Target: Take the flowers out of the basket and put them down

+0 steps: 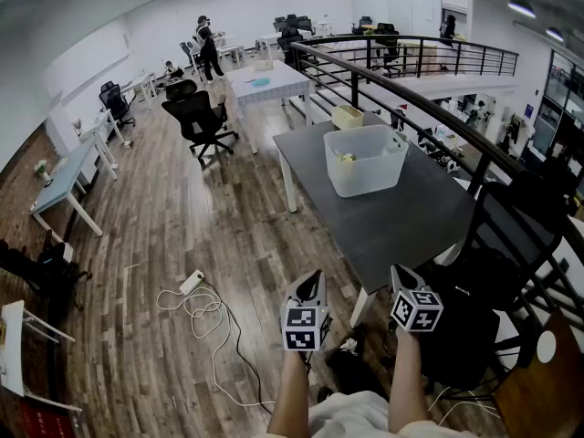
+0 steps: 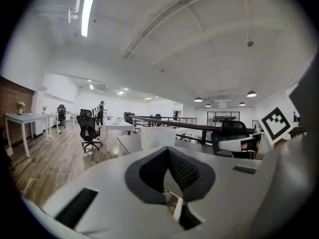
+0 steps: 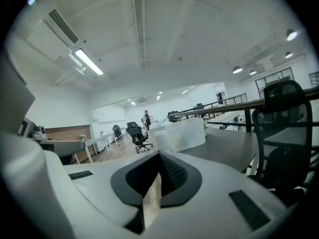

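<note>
Ahead on the tabletop (image 1: 401,222), flowers (image 1: 347,157) sit in a white basket (image 1: 365,179); my left claw (image 1: 311,281) and right claw (image 1: 402,276) hover well short, both closed on nothing

One basket (image 1: 367,177), two hand-held grippers (image 1: 312,279) (image 1: 398,274).

Head view high, steeply down; gripper views low, level, toward basket (image 1: 365,179)

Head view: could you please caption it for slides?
Left gripper and right gripper, both shut, face a translucent white plastic basket on a dark grey table.
</note>
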